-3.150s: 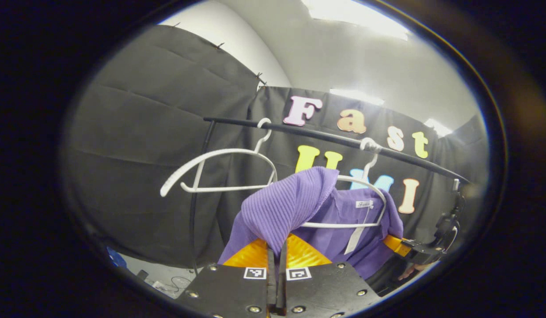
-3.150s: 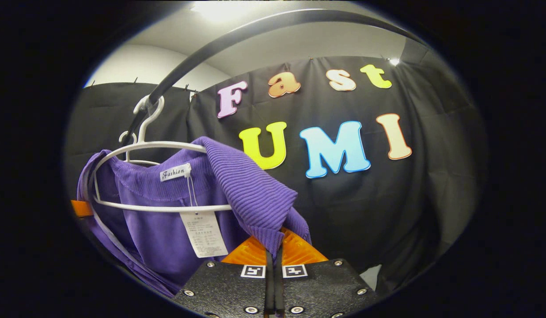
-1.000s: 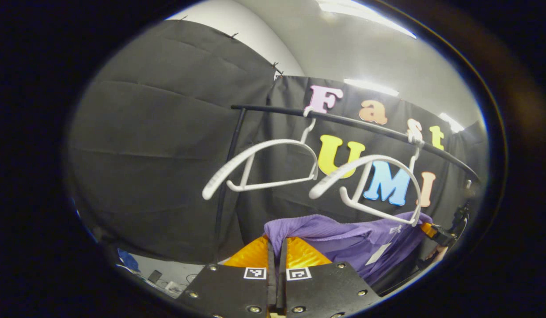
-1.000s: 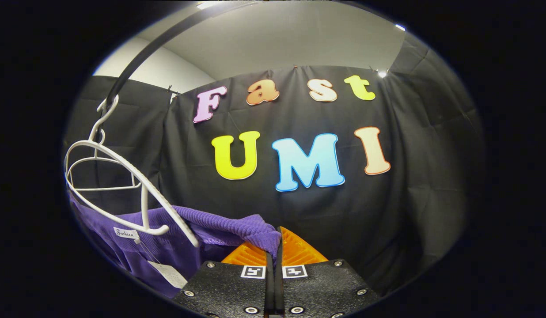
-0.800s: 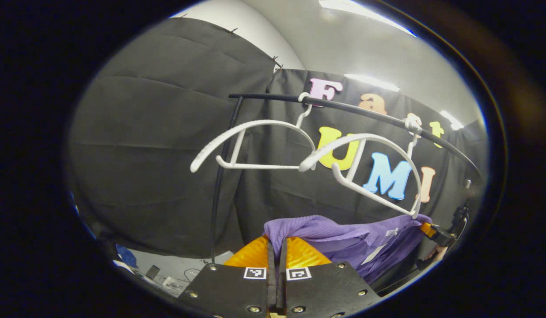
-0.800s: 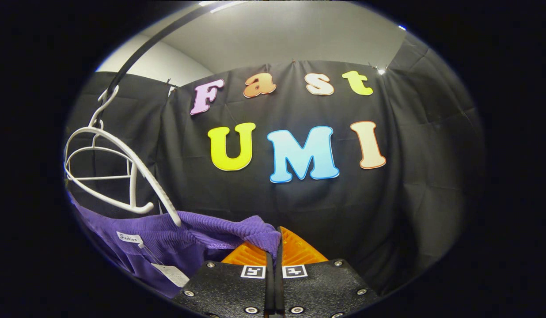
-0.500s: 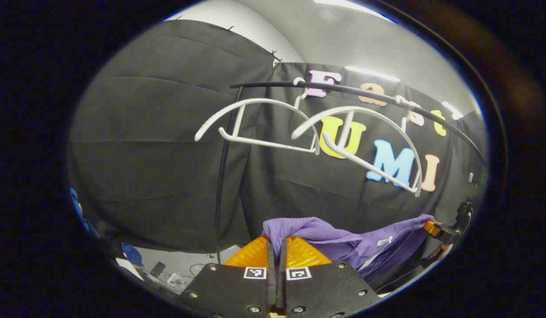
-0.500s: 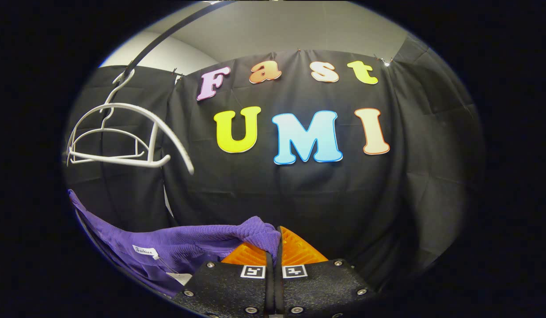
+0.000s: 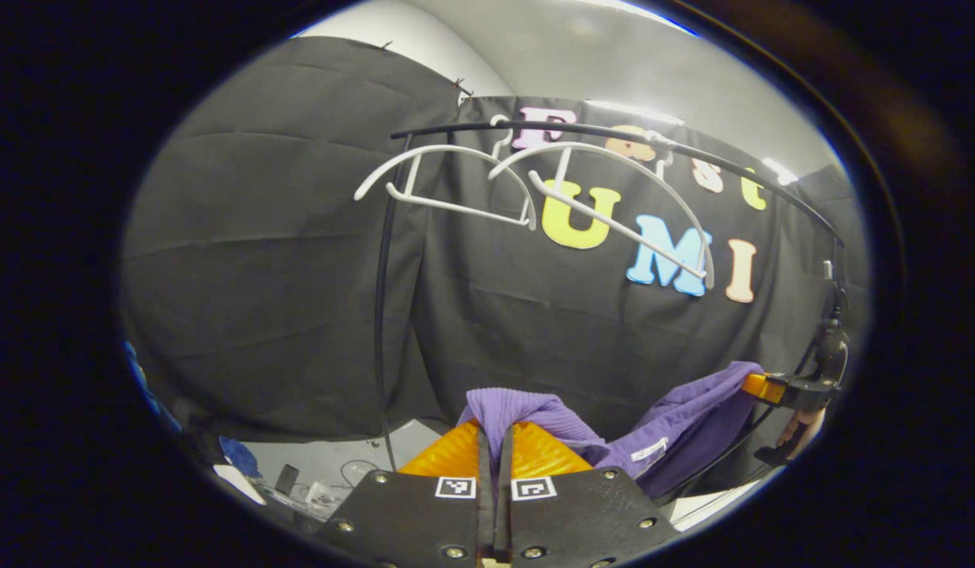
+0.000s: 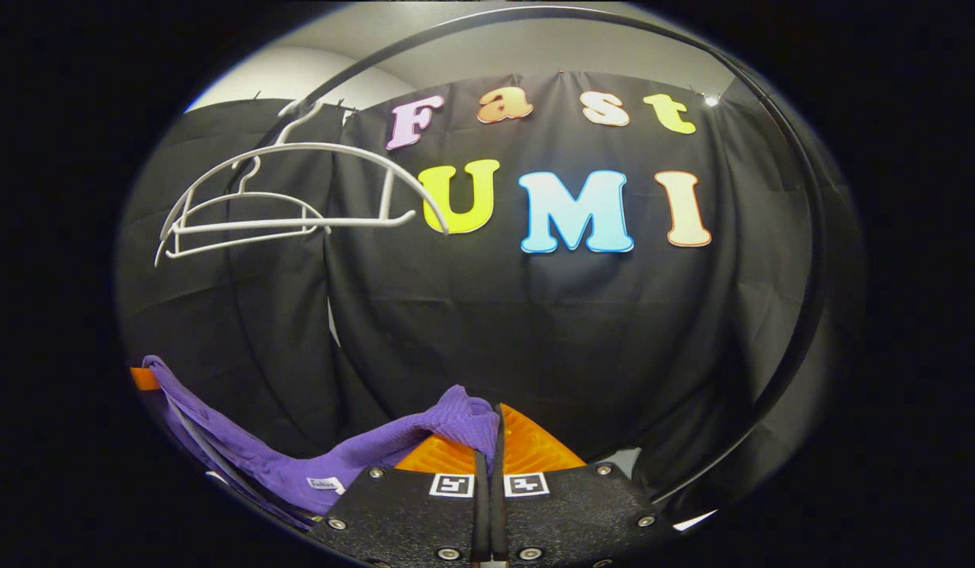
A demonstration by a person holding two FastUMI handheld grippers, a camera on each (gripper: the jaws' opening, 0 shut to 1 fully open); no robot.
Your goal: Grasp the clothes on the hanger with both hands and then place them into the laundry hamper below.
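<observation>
The purple top [image 9: 614,442] sags in the air between the two grippers, well below the rail [image 9: 614,138] and free of both white hangers [image 9: 456,177], with its white neck label hanging near the low middle. The left gripper [image 9: 494,442] has its fingers clamped together on one bunched shoulder of the top. The right gripper [image 10: 487,442] pinches the other shoulder the same way, its fingers closed on the ribbed cloth, and it shows again far off at the right of the left gripper view, held by a hand [image 9: 799,430].
</observation>
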